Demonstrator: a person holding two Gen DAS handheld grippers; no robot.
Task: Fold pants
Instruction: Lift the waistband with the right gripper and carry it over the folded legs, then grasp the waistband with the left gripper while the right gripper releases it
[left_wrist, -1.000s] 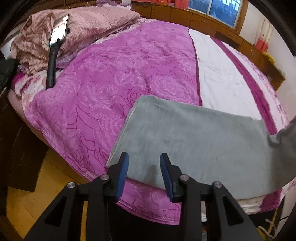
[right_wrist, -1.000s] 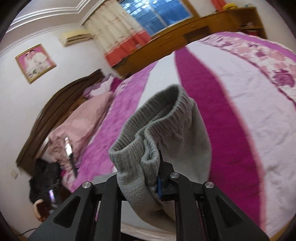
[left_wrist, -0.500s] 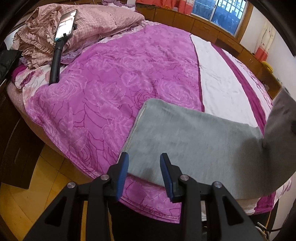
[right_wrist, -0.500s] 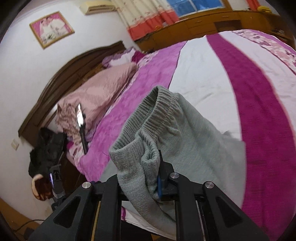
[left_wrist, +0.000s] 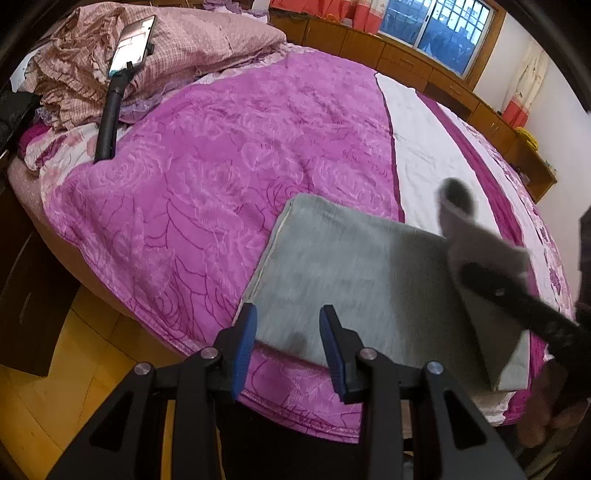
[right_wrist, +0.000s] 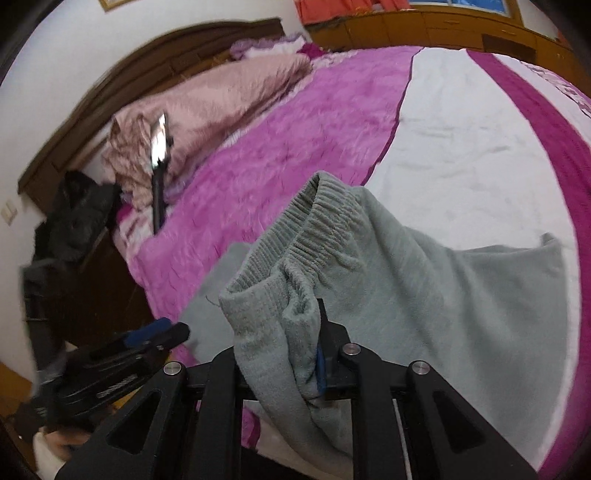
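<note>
Pants (left_wrist: 351, 269): grey, lying flat on the bed (left_wrist: 207, 177), just ahead of the left tongs; long axis runs across that view, cuff end to the left.
Waistband (right_wrist: 317, 221): ribbed, raised off the bed above the right tongs, folded back over the flat part toward the cuff end.
Left gripper (left_wrist: 288, 332): blue-padded fingers apart, nothing between them, at the near edge of the pants.
Right gripper (right_wrist: 284, 347): clamped on bunched waistband fabric.
Phone on stick (left_wrist: 123, 70): well beyond the left tongs, against the pink bedding (left_wrist: 207, 40).
</note>
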